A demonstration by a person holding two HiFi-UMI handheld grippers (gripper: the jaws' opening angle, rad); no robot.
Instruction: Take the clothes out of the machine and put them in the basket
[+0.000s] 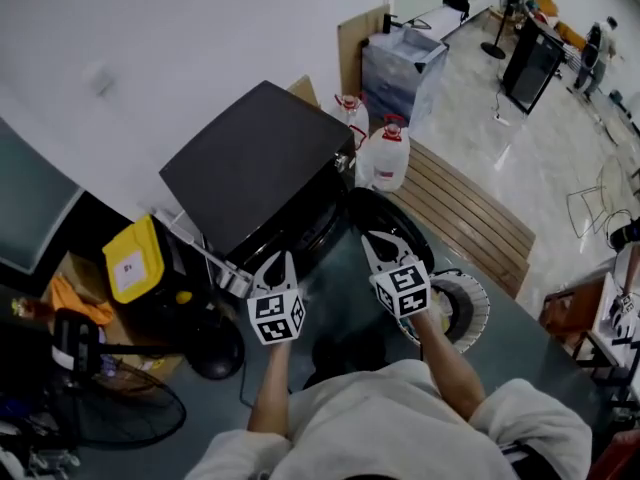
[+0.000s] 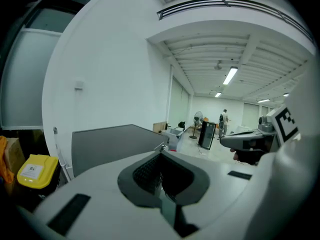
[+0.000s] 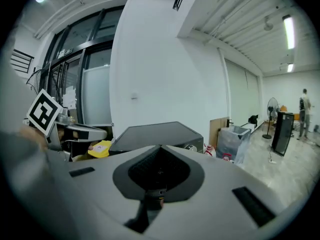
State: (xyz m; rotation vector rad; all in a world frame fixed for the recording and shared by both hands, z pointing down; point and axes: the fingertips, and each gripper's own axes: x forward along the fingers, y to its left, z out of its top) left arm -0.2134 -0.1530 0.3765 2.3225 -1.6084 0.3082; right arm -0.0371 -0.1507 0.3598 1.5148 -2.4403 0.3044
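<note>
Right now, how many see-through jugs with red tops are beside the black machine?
2. The nearer jug stands right of the black machine, beside the wooden boards; the farther jug stands just behind it, toward the wall. More could be hidden behind the machine.

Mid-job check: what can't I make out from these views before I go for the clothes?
- Drum interior: head view, dark and seen edge-on under the machine top; no clothes can be made out.
- Basket contents: head view, partly covered by the right gripper and forearm.
- Both gripper views look across the machine's top; drum and basket fall outside the frame.
- Yellow container label: head view, too small to read.
</note>
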